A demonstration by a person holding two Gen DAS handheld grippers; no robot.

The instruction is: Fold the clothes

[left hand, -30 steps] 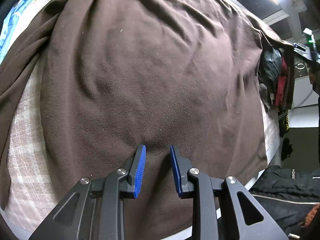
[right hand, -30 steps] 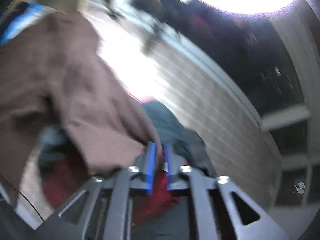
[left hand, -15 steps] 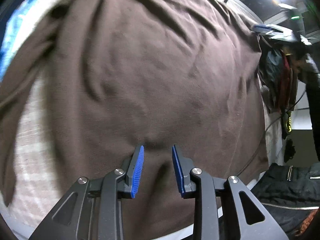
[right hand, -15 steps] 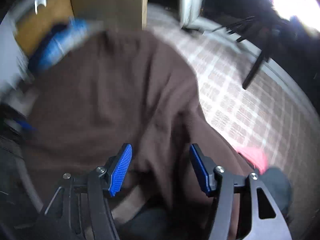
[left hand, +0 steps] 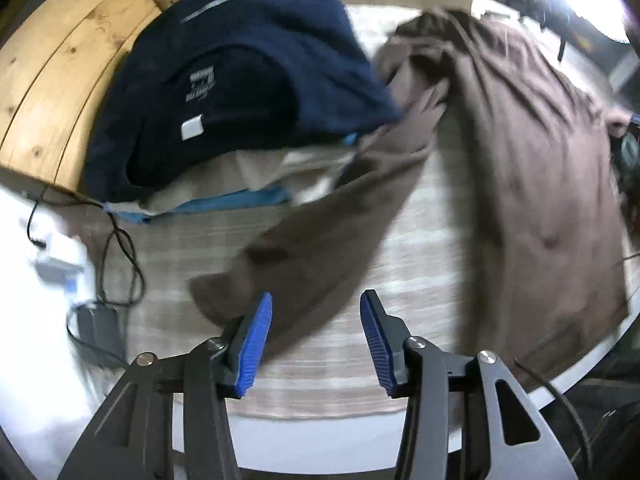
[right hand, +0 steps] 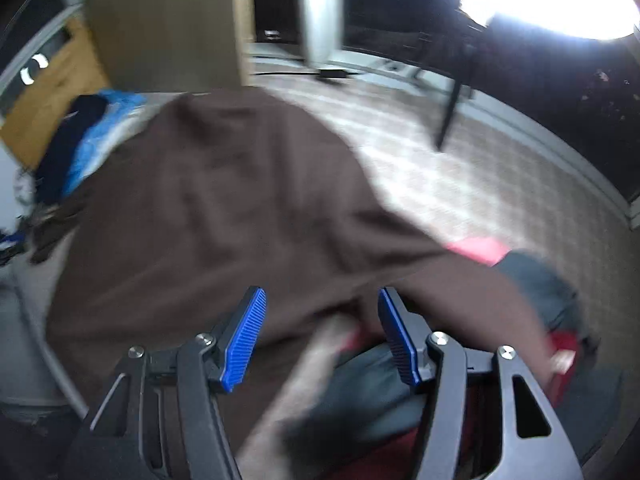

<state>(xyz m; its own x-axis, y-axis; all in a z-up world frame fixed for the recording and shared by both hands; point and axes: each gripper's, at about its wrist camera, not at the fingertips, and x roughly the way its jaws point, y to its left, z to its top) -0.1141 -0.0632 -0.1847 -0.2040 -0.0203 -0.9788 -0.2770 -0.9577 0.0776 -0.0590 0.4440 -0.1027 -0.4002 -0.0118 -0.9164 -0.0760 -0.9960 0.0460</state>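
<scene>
The left gripper (left hand: 316, 340) has swung off the brown fleece garment's (left hand: 540, 168) body to its sleeve (left hand: 320, 232) at lower centre, jaws wide and empty. The right gripper (right hand: 320, 336), also wide, hovers over the hem, probably readying a sleeve fold.

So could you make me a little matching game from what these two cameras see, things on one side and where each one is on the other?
Things:
1. brown garment
2. navy garment
3. black cable
4. red cloth

Places:
A. top of the folded stack by the wooden panel
B. looped on the checked tablecloth by the white edge
C. spread out, one sleeve reaching toward the left gripper
D. peeking out past the brown garment's far edge, right wrist view

Pairs: 1-C, 2-A, 3-B, 4-D
</scene>
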